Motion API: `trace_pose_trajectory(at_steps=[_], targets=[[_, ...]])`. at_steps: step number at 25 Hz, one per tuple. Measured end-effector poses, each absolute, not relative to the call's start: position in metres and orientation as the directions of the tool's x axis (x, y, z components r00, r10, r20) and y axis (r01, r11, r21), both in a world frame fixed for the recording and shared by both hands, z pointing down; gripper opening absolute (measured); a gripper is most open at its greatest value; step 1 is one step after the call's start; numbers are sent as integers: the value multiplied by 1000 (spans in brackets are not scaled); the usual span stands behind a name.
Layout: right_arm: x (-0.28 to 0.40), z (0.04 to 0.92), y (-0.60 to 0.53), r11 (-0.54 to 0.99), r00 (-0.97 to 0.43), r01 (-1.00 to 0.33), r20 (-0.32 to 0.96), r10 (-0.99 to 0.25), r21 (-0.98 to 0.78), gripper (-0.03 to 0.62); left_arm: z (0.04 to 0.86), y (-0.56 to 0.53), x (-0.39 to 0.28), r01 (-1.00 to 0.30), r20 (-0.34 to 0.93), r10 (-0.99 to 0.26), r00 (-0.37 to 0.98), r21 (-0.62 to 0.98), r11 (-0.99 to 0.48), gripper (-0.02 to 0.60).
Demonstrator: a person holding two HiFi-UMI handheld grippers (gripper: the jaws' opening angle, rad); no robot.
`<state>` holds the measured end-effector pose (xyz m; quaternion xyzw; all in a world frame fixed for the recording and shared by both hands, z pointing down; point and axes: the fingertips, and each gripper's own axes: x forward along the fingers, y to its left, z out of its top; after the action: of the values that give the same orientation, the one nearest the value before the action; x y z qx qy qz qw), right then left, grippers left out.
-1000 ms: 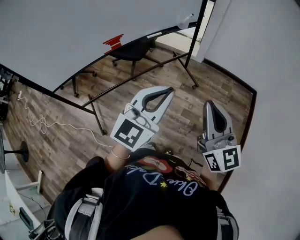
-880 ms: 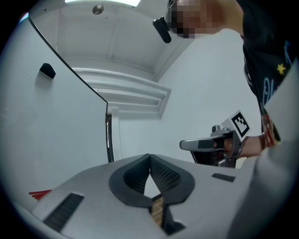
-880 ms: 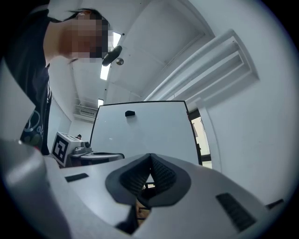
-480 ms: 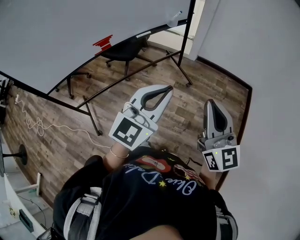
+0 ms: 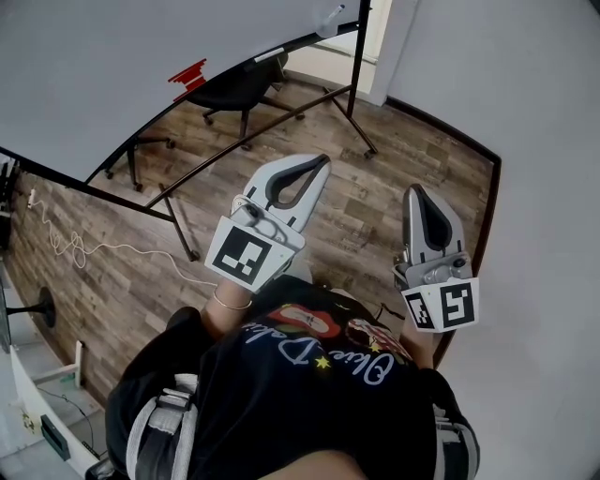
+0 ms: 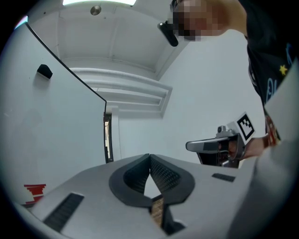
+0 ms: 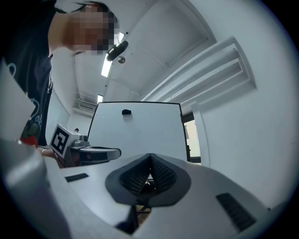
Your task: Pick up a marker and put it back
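Note:
A whiteboard (image 5: 112, 66) on a black wheeled stand fills the top left of the head view. On its tray lie a red object (image 5: 187, 75) and, at the far end, a small pale object (image 5: 330, 14) that may be a marker. My left gripper (image 5: 319, 161) and right gripper (image 5: 415, 190) are held level above the wooden floor, short of the board and touching nothing. In the left gripper view the left gripper (image 6: 149, 156) has its tips together around nothing. The right gripper (image 7: 150, 155) is likewise shut and empty in its own view.
A black office chair (image 5: 234, 89) stands by the stand's legs (image 5: 178, 220). A white cable (image 5: 75, 248) trails over the floor at the left. A grey wall (image 5: 544, 187) runs close on the right, with a doorway (image 5: 375, 37) beyond the board. A black item (image 7: 126, 112) sits on the board.
In the head view the whiteboard, its stand and the chair have slid up and to the left. Both grippers keep their pose ahead of the person and stay shut.

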<state>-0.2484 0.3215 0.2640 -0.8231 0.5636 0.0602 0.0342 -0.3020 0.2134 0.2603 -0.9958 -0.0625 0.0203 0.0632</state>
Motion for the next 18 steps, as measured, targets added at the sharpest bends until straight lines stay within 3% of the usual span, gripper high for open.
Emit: trace_pose_trajectory(at_steps=[18], targets=[[-206, 274, 303, -338, 335, -941, -141, -932, -4, 0, 270, 196, -249, 123, -53, 131, 990, -129, -984, 3]])
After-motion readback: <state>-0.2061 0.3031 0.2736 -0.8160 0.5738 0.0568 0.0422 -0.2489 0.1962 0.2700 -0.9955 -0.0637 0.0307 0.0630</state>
